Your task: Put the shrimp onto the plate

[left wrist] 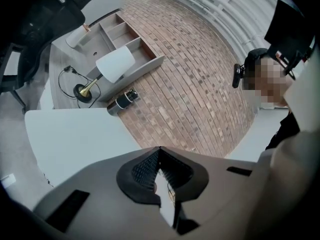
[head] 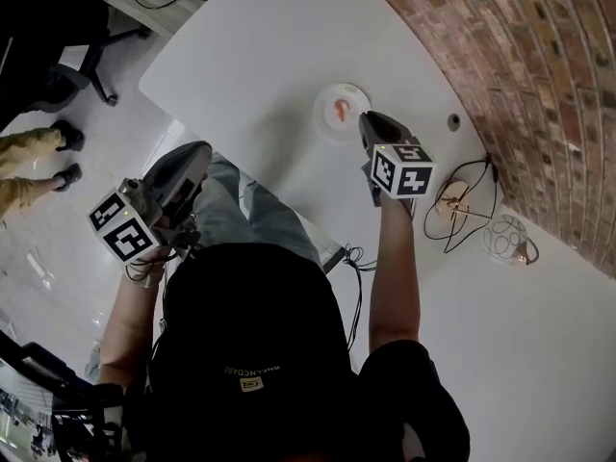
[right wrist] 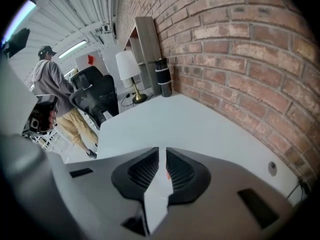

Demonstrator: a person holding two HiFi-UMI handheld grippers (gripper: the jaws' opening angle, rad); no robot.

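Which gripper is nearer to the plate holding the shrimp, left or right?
Right. The right gripper has its tips right beside the plate, over the table. The left gripper is well away to the plate's left, past the table's edge.

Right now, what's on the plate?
One pinkish shrimp lies on the white plate, near its middle. In the head view the right gripper overlaps the plate's right rim, so that stretch of rim is covered.

Cap (head: 252,359) lettering too small; nothing legible.
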